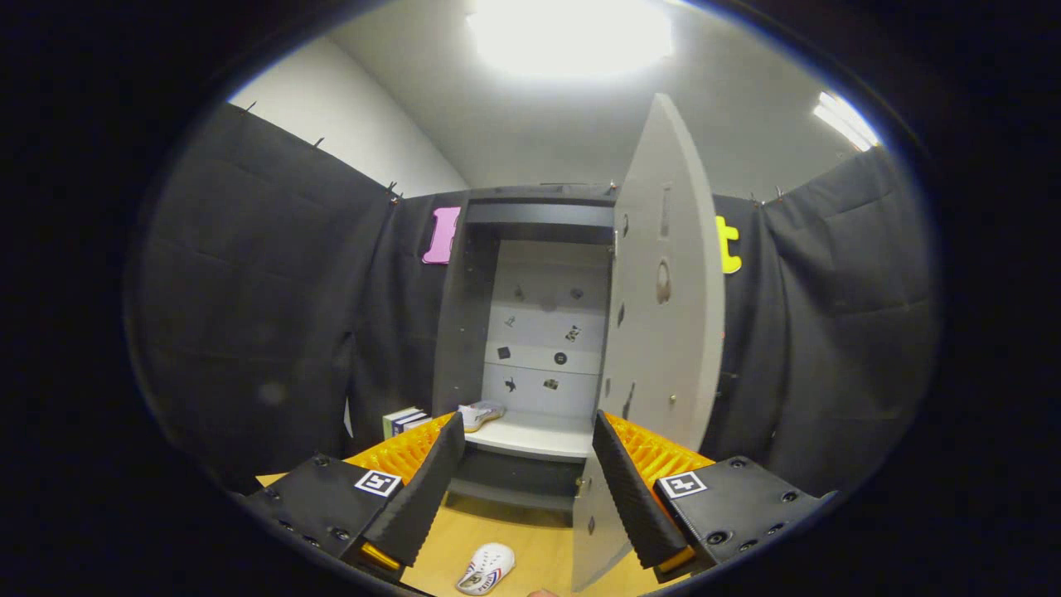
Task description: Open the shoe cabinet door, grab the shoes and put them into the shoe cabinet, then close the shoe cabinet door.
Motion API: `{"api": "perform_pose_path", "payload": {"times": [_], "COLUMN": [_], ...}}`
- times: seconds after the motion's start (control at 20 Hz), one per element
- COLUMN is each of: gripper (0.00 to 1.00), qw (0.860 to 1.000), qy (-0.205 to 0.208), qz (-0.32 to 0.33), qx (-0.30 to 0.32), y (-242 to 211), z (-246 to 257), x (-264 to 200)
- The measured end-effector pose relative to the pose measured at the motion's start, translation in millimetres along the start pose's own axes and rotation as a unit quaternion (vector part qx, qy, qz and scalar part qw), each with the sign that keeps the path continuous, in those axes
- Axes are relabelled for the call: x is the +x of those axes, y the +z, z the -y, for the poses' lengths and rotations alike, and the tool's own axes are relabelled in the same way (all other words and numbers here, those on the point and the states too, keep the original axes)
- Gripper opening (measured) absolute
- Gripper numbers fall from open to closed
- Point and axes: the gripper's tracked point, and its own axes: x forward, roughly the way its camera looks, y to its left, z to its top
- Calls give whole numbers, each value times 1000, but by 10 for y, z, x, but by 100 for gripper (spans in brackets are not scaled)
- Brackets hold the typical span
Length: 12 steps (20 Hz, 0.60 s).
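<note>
Tongs: tongs (524, 489) stand wide apart with nothing between the fingers but open air; they face the open shoe cabinet.
Left finger: its tip (443, 464) lies in front of the cabinet's lower left corner, just beside the shoe on the shelf.
Right finger: its tip (617, 473) overlaps the bottom edge of the open door.
Shoe cabinet: dark-framed shoe cabinet (464, 315) stands against the black cloth wall, straight ahead of the tongs, with a pale back panel carrying small dark marks.
Door: pale cabinet door (671, 332) is swung open to the right and stands nearly edge-on, with small holes and an oval cut-out on its inner face.
Shelf: white shelf (539, 435) runs across the lower part of the cabinet interior.
Shoe in cabinet: one light-coloured shoe (481, 413) lies on the left end of the shelf, inside the cabinet.
Shoe on desk: second shoe (486, 569), white with red and blue marks, lies on the wooden desk (514, 531), below and between the two fingers, in front of the cabinet and outside it.
Box: small white and blue box (404, 420) stands on the desk just left of the cabinet, beyond the left finger.
</note>
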Motion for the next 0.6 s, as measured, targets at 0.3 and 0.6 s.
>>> {"api": "perform_pose_path", "payload": {"times": [0.3,0.6], "gripper": [98,98], "qw": [997,985], "qy": [26,40], "qz": [-65,-159], "qx": [12,50], "y": [-764,-1710], "z": [-314,-471], "x": [496,899]}}
